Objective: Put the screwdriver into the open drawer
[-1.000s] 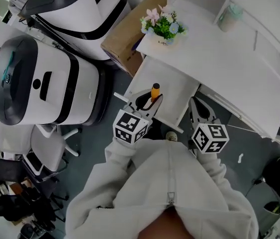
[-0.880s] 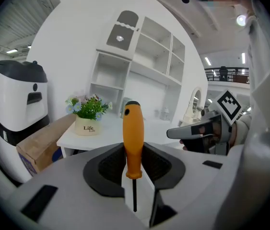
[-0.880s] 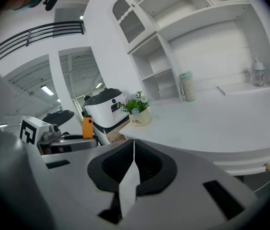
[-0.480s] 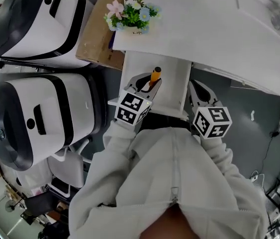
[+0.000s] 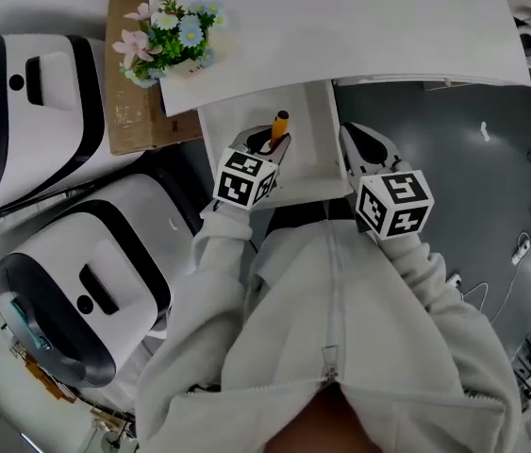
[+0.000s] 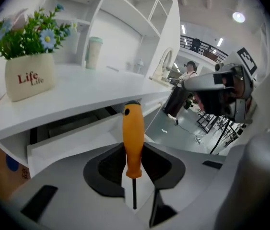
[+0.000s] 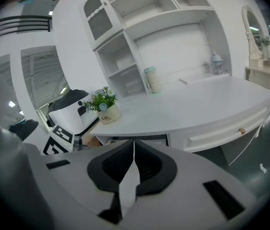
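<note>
left gripper (image 6: 134, 159) clamps the screwdriver (image 6: 133, 133) by the lower end of its orange handle, the thin metal shaft running back toward the camera and the handle's butt poking out past the jaw tips. the tool's long axis lies along the gripper's own pointing line, aimed at the open drawer (image 5: 314, 149) that juts from under the white desk (image 5: 359, 26). seen from the head view, the handle's tip already hangs over the drawer's left half, the drawer floor lying ahead of and below the pads. right gripper (image 5: 363, 147), jaws pressed together on nothing, hovers just beside the drawer's right edge. the left hand is plainly the one placed for the drop. judged from this, 1 step remains: lower and release.
</note>
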The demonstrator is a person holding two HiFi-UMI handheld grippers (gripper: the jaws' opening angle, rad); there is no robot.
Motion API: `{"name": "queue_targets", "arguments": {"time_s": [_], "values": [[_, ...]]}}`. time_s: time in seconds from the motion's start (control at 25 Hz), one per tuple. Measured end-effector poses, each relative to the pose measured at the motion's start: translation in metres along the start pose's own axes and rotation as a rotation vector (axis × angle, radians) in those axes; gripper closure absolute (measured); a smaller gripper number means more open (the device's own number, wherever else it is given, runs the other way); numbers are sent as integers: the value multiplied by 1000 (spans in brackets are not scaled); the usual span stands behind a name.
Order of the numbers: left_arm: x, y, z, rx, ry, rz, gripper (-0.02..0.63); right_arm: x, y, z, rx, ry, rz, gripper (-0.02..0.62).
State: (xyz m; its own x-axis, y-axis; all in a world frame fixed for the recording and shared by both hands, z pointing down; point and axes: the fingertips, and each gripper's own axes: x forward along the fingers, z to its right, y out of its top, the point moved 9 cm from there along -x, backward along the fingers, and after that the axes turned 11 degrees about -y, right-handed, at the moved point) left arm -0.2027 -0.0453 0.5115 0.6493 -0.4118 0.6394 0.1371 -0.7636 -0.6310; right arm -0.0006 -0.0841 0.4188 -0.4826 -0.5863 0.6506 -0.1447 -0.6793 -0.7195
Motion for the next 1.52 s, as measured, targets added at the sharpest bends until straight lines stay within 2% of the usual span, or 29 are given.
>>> {"name": "queue_targets", "arguments": {"time_s": [0.2,0.56,0.84,1.12,1.52], "values": [[30,-27,-3,-22,-73,-121,495,-1,-18,-2,37,-44,-9,560],[77,-41,-25,-71,-125,-248,495,13,-37,-1,67,-94,27,560],[104,-58,-37,-179,-144,-282,495,19,-47,1,82,-121,39,560],[121,-72,-39,-177,-102,-381,494,16,-54,3,88,-132,30,560],[129,-75,-39,-176,-66,-376,485,18,-55,13,112,-146,10,561]]}}
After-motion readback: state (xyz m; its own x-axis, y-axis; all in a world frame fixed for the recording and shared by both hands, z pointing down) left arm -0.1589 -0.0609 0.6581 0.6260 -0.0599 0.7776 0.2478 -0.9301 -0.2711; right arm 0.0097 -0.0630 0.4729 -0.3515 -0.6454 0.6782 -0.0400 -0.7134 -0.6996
